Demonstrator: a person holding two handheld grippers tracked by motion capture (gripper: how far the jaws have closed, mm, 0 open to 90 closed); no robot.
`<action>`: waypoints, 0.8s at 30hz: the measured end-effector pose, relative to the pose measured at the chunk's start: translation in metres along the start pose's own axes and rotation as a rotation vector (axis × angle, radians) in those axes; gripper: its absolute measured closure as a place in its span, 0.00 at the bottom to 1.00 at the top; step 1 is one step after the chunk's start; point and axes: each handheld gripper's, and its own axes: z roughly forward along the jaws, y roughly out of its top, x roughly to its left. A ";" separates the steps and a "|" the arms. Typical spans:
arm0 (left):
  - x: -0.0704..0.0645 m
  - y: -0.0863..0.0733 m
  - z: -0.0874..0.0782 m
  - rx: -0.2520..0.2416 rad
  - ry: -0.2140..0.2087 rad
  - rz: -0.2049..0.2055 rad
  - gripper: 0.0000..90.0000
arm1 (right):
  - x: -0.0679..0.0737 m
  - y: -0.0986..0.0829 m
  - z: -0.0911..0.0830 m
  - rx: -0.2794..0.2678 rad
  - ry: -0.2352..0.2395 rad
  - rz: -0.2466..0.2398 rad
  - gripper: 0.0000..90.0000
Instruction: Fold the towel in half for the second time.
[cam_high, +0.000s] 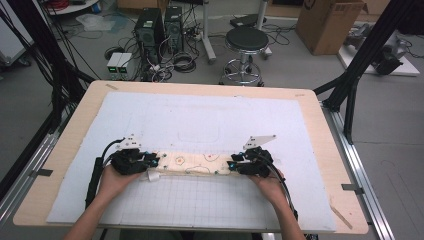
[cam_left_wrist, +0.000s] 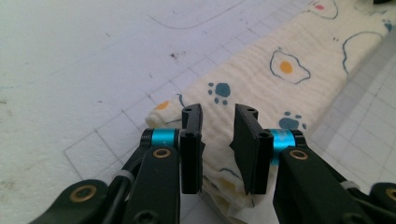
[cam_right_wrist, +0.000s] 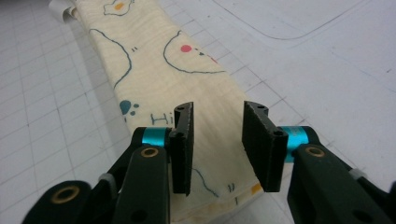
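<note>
A long folded cream cloth (cam_high: 192, 162) printed with fried eggs, paw prints and outlined figures lies flat across the near middle of the white gridded mat (cam_high: 200, 120). My left gripper (cam_high: 151, 161) is at the cloth's left end and my right gripper (cam_high: 233, 165) at its right end. In the left gripper view the cloth (cam_left_wrist: 285, 70) runs away from the open left gripper (cam_left_wrist: 218, 112), whose jaws stand apart over its near end. In the right gripper view the right gripper (cam_right_wrist: 220, 109) is open too, and the cloth (cam_right_wrist: 159, 51) lies flat between and beyond its jaws.
The mat covers most of a wooden table (cam_high: 327, 150), with a bare wood border on all sides. Beyond the far edge, on the floor, stand a black stool (cam_high: 246, 42), computer towers (cam_high: 150, 30) with cables, and a cardboard box (cam_high: 327, 22). Black frame posts (cam_high: 350, 85) flank the table.
</note>
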 end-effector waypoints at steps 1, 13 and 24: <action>0.000 0.000 0.000 0.000 0.000 0.000 0.80 | 0.000 0.000 0.000 0.003 -0.005 -0.005 0.68; -0.001 -0.006 0.001 0.006 0.005 0.017 0.79 | 0.004 -0.004 0.007 0.059 -0.030 -0.039 0.64; -0.003 -0.006 -0.003 -0.029 -0.005 0.019 0.74 | 0.004 -0.008 0.004 -0.004 -0.018 0.027 0.55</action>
